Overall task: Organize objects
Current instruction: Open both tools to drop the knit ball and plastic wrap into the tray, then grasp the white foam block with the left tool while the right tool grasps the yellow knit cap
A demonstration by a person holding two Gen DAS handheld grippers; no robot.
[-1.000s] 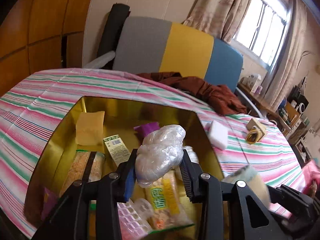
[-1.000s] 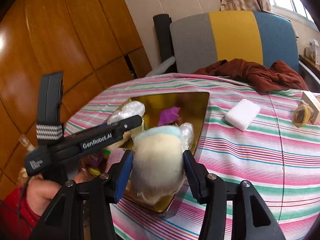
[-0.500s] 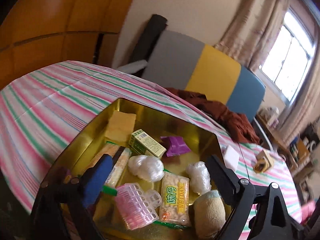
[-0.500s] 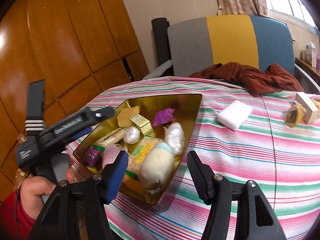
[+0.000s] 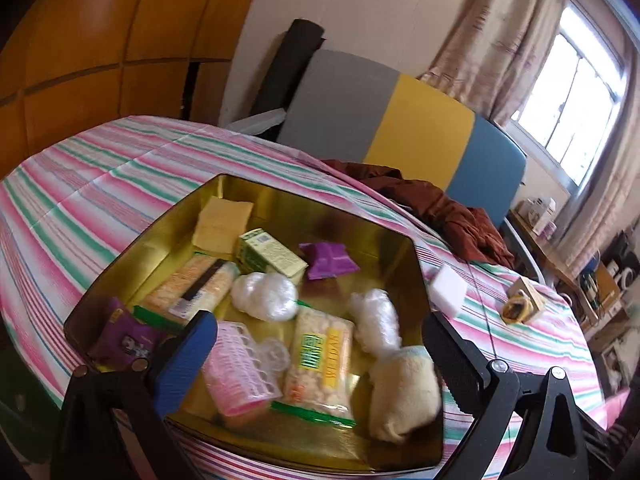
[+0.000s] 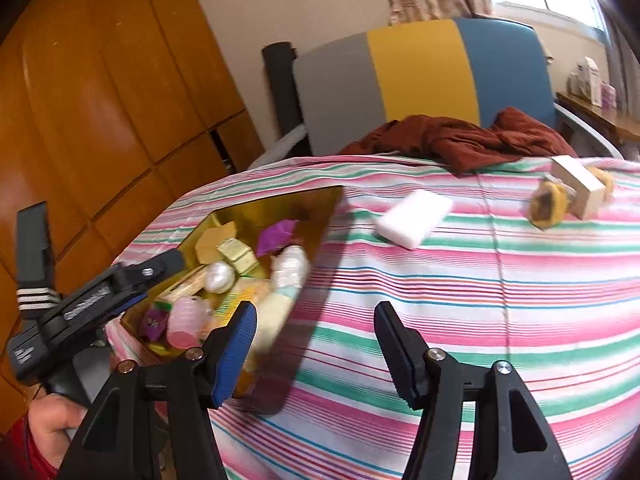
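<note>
Lying in tin (image 5: 120, 264), beneath left claw (image 5: 320, 344)

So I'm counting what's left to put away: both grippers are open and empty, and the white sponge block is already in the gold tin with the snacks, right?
Not quite. The white sponge block still lies on the striped tablecloth, outside the gold tin, as the right wrist view shows. The rest holds: the left gripper and right gripper are open and empty.

gold tin (image 5: 120, 264): crowded | striped cloth (image 6: 500, 300): bare | white block (image 6: 414, 218): probably clear beside
</note>
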